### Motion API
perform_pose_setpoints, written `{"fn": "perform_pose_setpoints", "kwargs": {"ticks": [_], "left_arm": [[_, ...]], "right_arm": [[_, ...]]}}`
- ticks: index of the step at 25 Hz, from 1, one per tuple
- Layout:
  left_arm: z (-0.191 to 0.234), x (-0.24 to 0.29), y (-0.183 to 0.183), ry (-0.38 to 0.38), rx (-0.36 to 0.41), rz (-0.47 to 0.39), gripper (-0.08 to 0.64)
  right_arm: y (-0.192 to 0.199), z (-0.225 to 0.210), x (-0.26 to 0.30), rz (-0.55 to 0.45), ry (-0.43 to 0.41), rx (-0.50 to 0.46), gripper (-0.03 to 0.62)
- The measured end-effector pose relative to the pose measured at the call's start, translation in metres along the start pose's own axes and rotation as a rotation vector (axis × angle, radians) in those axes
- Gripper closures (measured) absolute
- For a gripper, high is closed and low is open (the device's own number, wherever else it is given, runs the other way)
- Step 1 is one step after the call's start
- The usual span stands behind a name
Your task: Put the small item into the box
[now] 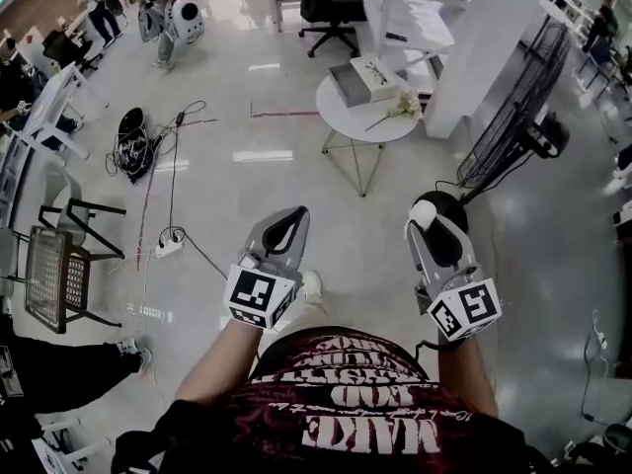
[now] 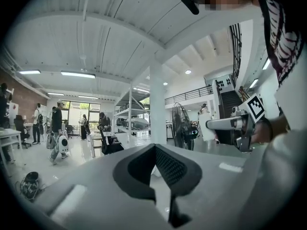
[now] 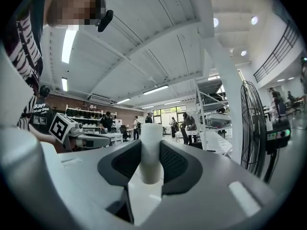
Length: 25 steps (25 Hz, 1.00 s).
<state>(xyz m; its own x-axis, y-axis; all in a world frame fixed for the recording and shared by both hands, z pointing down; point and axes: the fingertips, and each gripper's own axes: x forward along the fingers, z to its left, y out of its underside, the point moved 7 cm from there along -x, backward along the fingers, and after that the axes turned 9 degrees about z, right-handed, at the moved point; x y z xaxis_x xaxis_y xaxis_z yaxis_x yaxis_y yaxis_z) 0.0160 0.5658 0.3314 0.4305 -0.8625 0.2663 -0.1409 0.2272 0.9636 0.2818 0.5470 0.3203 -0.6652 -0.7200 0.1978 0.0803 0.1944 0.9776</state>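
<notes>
My right gripper (image 1: 432, 220) is held level in front of my body, shut on a small white cylinder (image 1: 423, 212). In the right gripper view the cylinder (image 3: 151, 162) stands upright, pinched between the two dark pads (image 3: 176, 163). My left gripper (image 1: 292, 217) is beside it at the left, and in the left gripper view its jaws (image 2: 155, 150) meet at the tip with nothing between them. A white open box (image 1: 367, 79) sits on a round white table (image 1: 341, 126) some way ahead on the floor, far from both grippers.
A pale flower sprig (image 1: 400, 107) lies on the table beside the box. A big standing fan (image 1: 513, 136) is at the right and an office chair (image 1: 331, 13) behind the table. Cables (image 1: 133, 146), a power strip (image 1: 170, 247) and a wire chair (image 1: 54, 275) are at the left.
</notes>
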Motion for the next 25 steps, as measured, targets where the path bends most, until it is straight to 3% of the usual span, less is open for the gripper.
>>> {"fn": "perform_pose_setpoints", "kwargs": {"ticks": [12,15,25], "left_arm": [[0.083,0.093,-0.025,0.062,0.004,-0.042,0.558],[0.101,0.111,-0.026,0.081,0.001,-0.008,0.558],[0.17,0.134,-0.029,0.073,-0.003,-0.034,0.558]], "right_arm": [[-0.017,-0.037,0.097,0.026,0.041,0.012,0.442],[-0.022,-0.043,0.123,0.032,0.037,0.013,0.443],[-0.038,-0.044,0.191,0.041,0.042,0.03,0.442]]}}
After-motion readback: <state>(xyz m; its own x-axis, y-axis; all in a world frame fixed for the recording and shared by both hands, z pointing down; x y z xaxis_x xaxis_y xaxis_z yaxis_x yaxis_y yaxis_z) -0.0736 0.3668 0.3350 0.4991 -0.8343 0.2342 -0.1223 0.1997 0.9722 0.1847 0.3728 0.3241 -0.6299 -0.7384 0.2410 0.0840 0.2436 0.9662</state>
